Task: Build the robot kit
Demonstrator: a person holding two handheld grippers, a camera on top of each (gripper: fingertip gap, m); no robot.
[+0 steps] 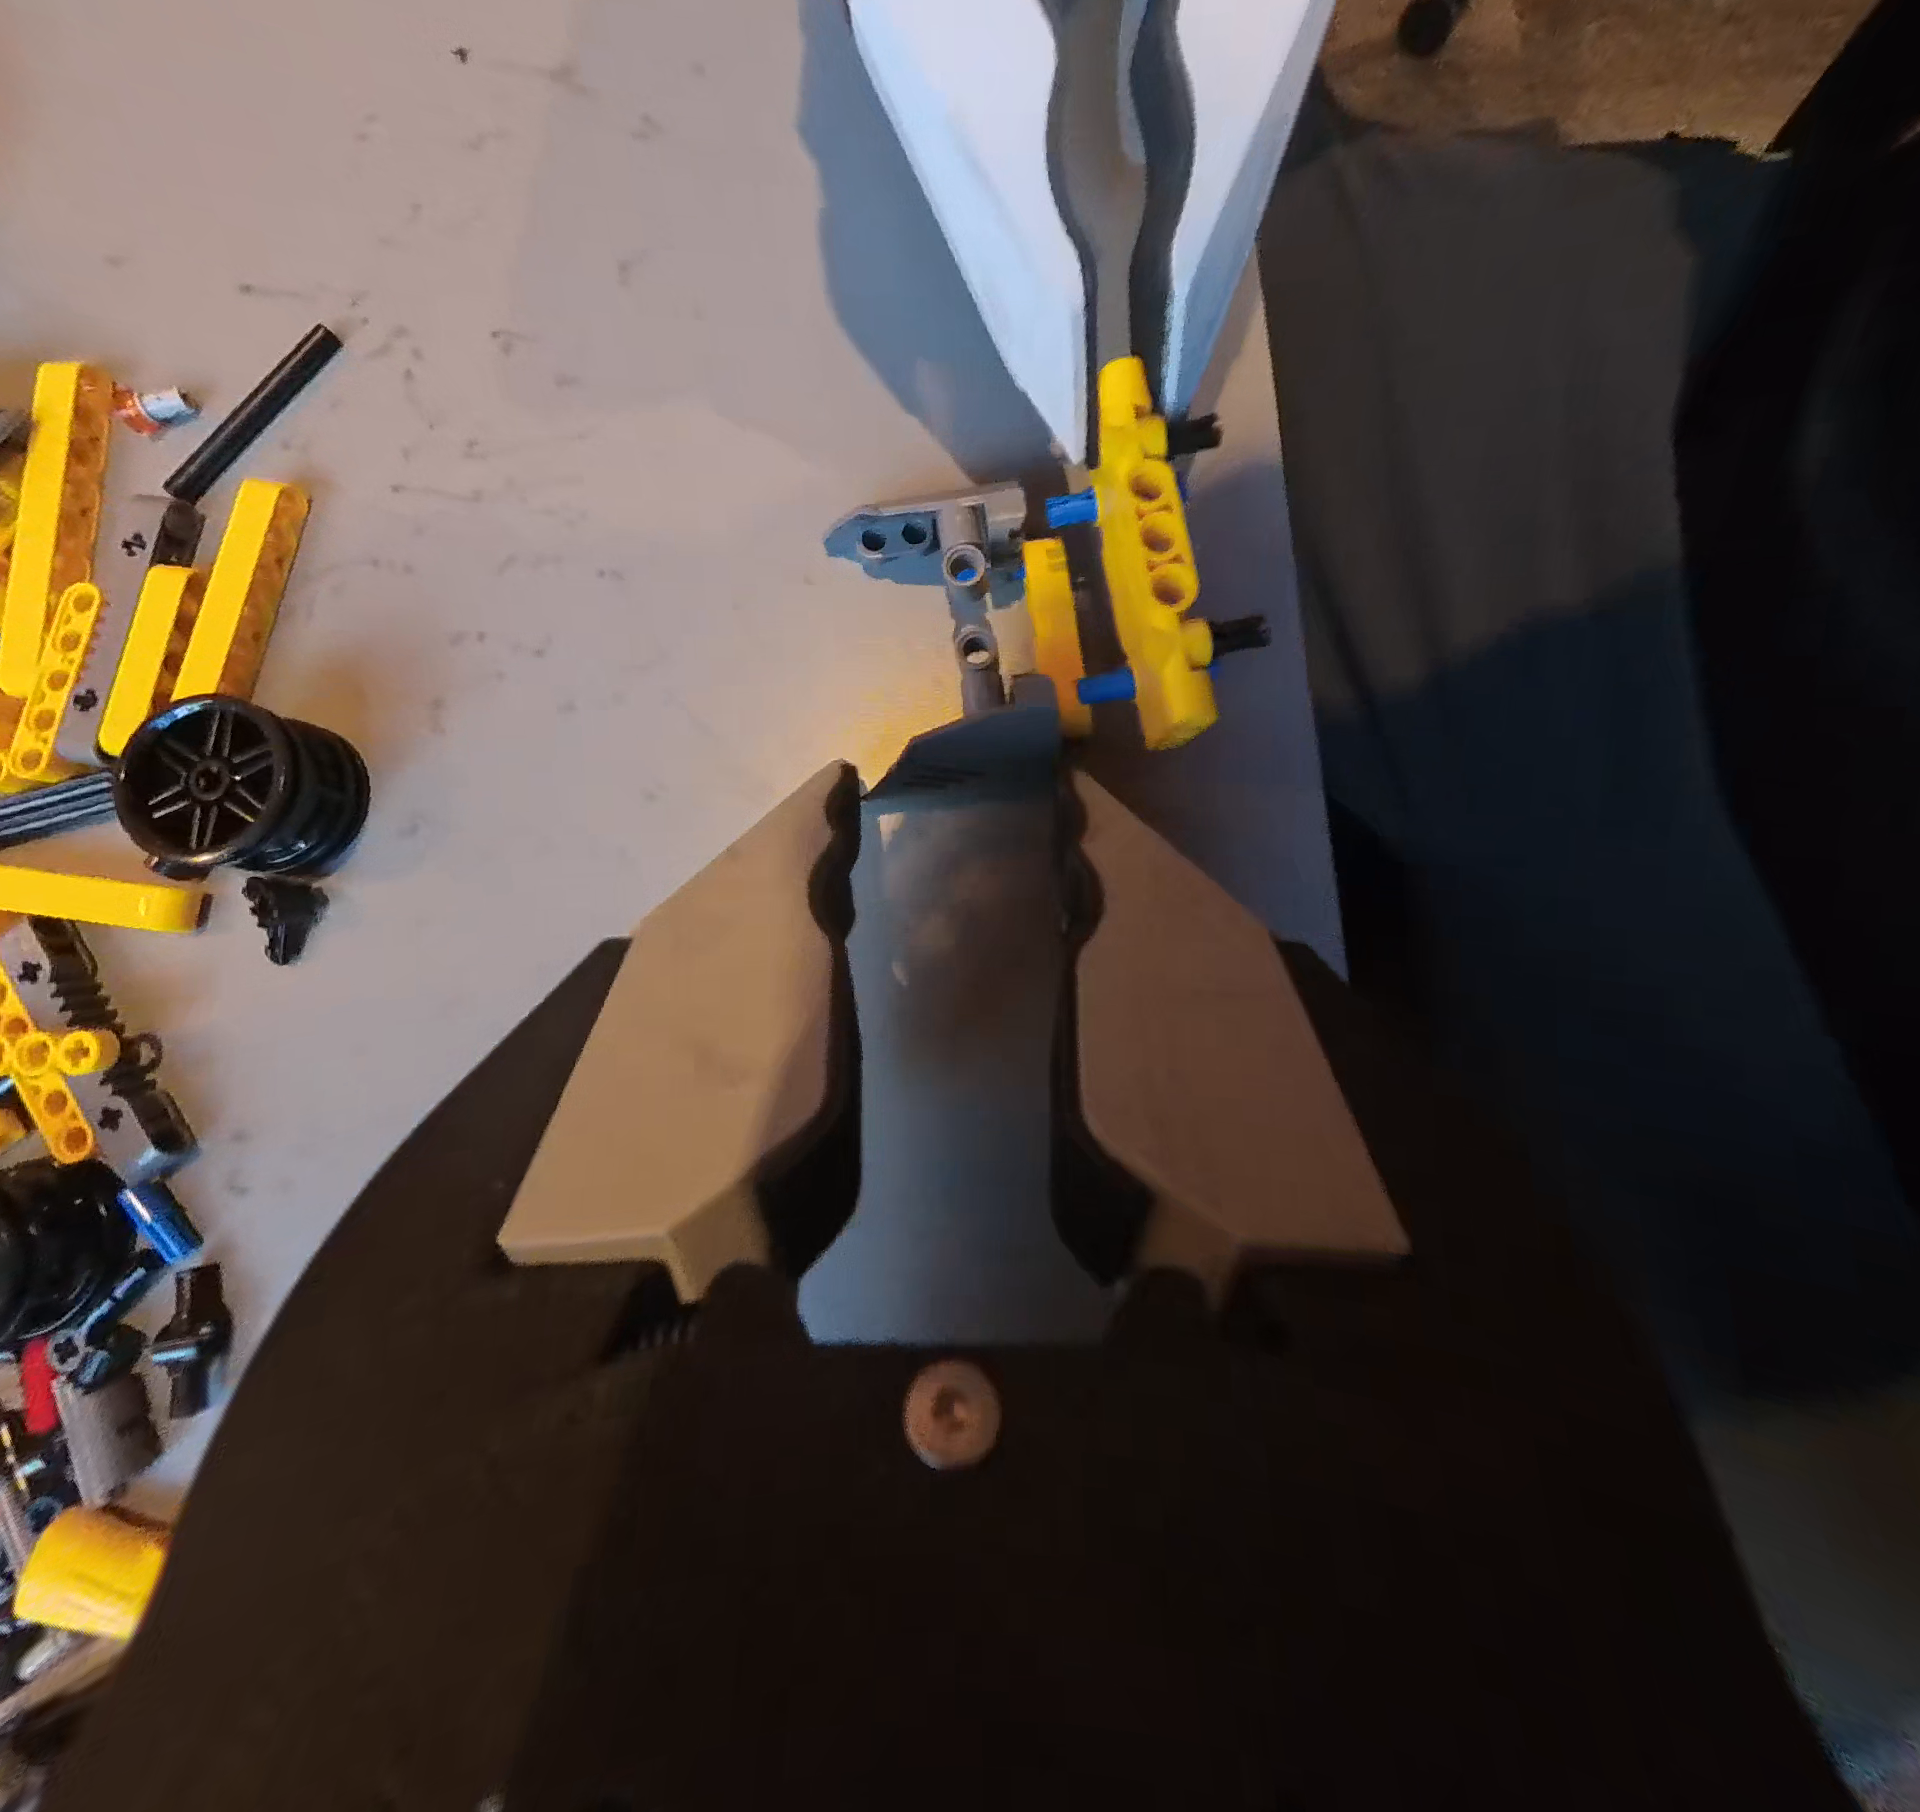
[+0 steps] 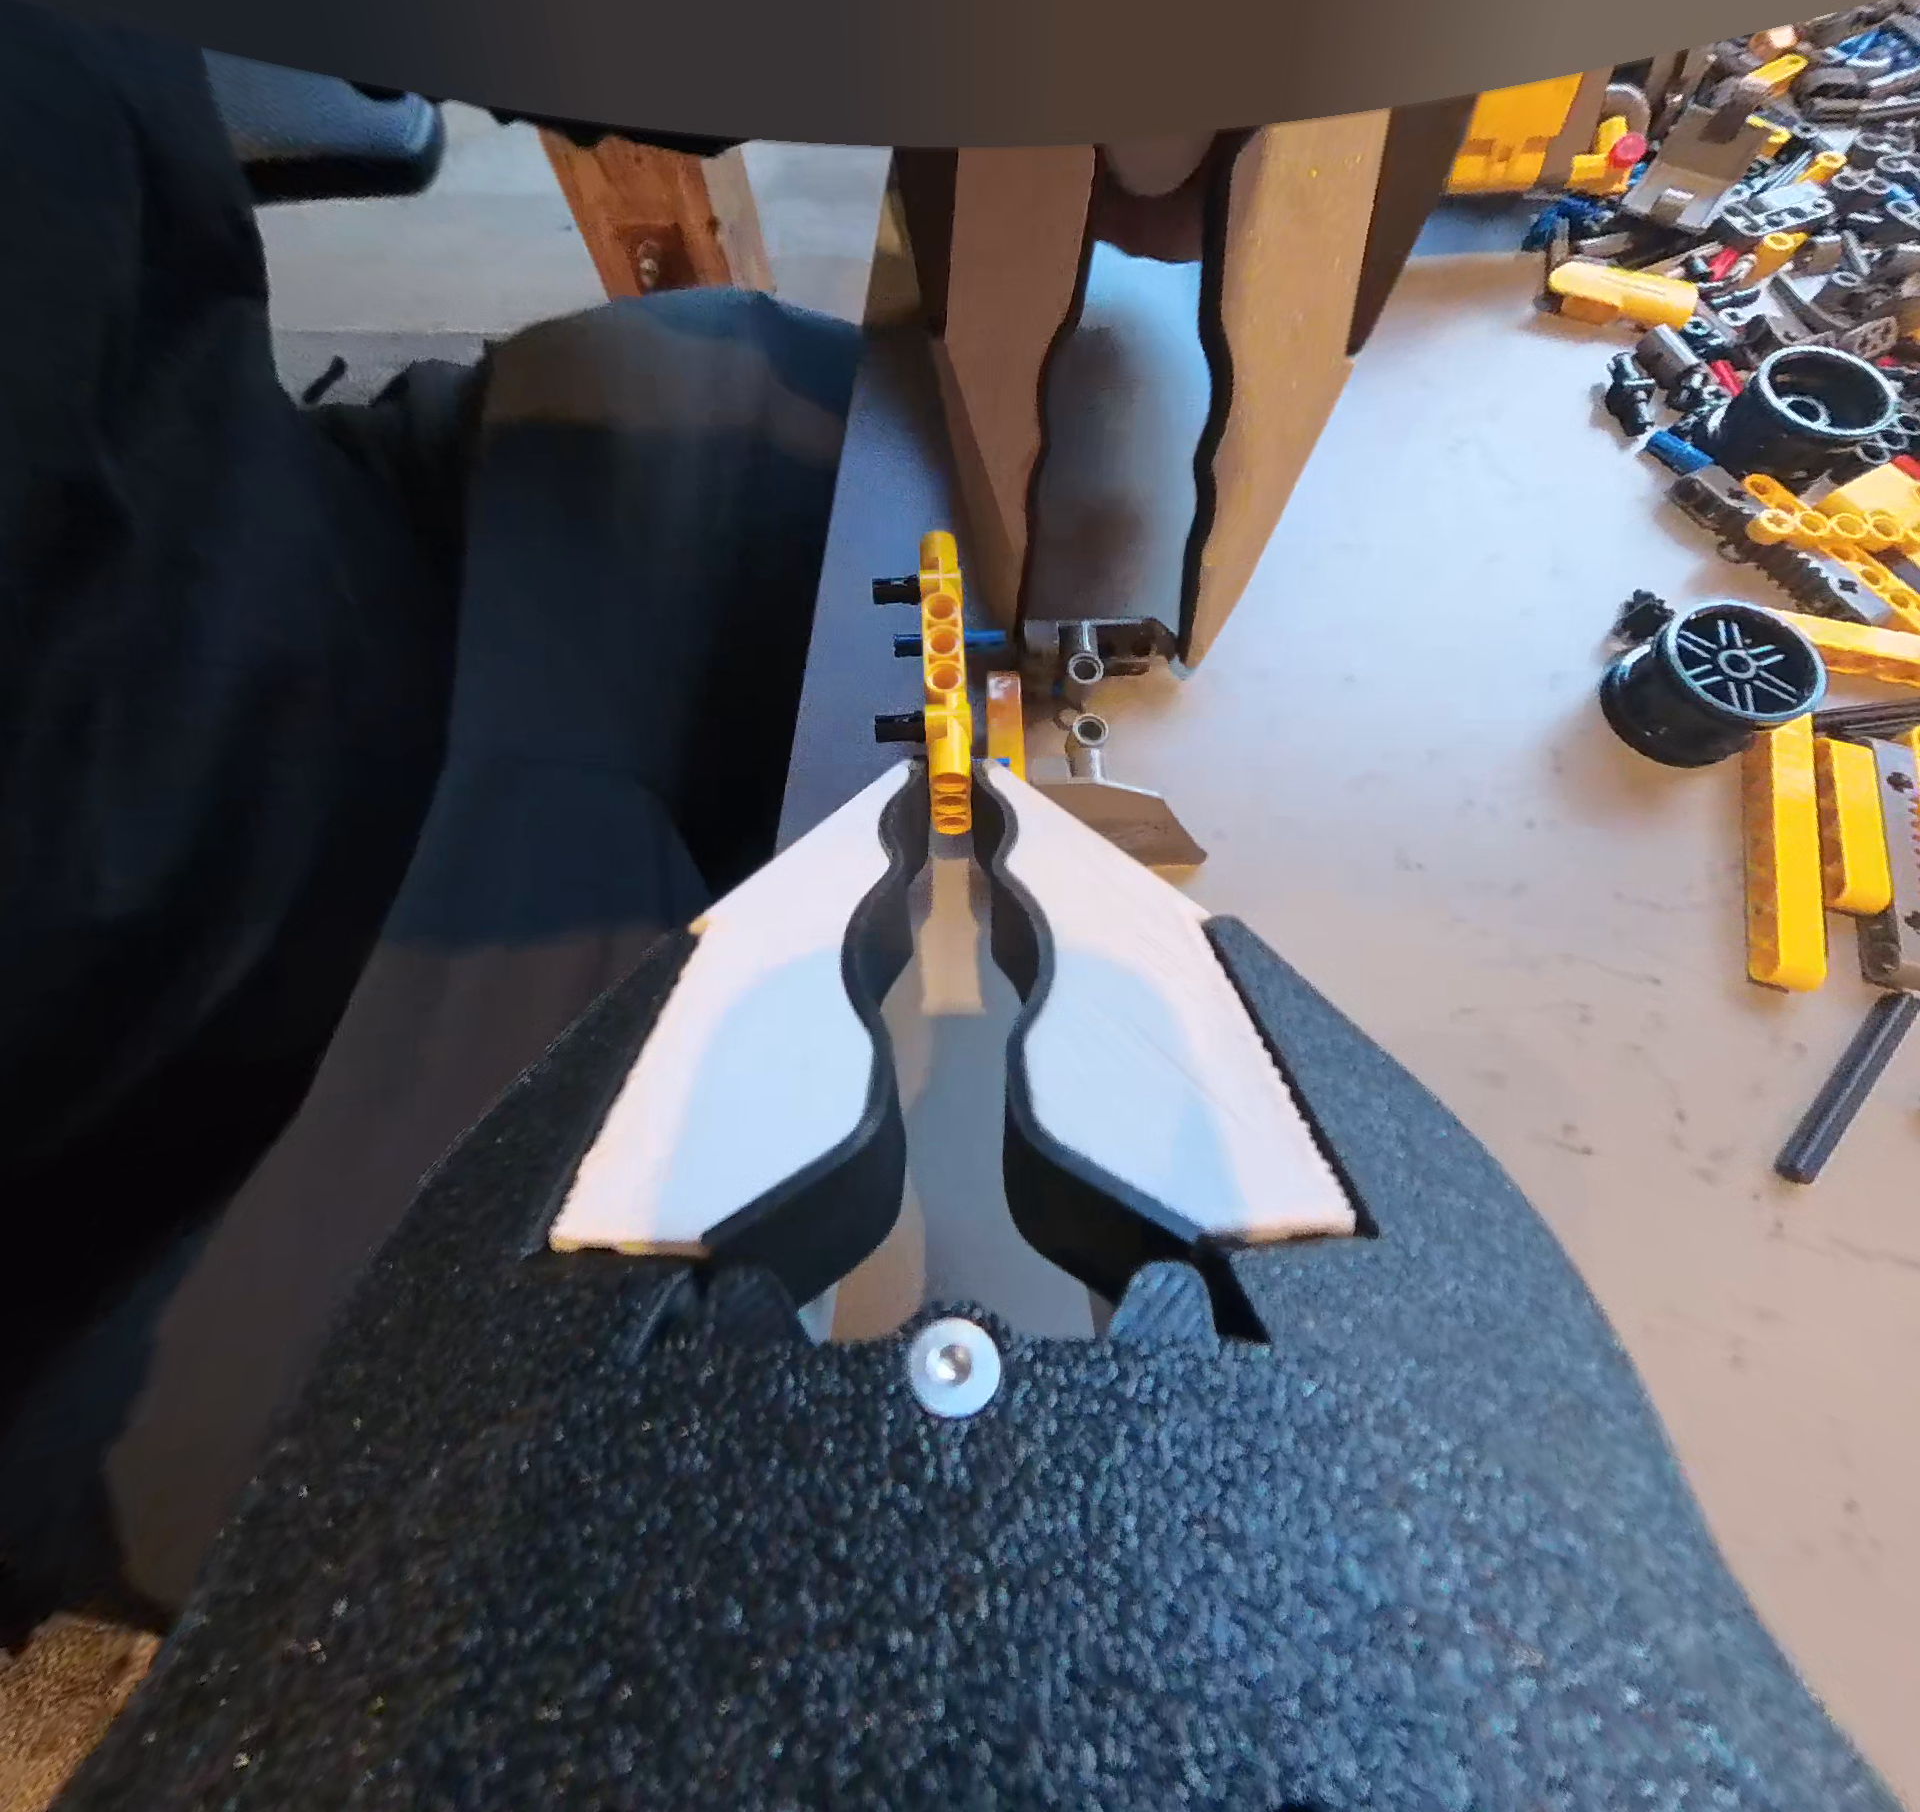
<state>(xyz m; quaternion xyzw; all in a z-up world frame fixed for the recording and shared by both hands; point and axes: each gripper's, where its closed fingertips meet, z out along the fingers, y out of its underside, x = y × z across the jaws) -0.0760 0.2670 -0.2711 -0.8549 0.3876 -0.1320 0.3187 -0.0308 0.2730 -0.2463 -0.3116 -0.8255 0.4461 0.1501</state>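
- Loose parts pile (image 1: 94, 827) w/ black wheel (image 1: 234, 791) lies at far left of table (image 1: 582, 308) in left wrist view, well apart from both grippers.
- Left gripper (image 1: 961, 775), tan fingers: jaws spread, straddling dark grey end of small assembly (image 1: 1039, 609); firm grip can't be told.
- Assembly sits near table edge: grey frame, short yellow piece, blue pins.
- Yellow beam (image 2: 945, 682) w/ black pins is at assembly's outer side, by the edge.
- Right gripper (image 2: 951, 775), white fingers: jaws pressed together, pinching end of yellow beam.
- Dark cloth (image 2: 312, 619) beyond the table edge.
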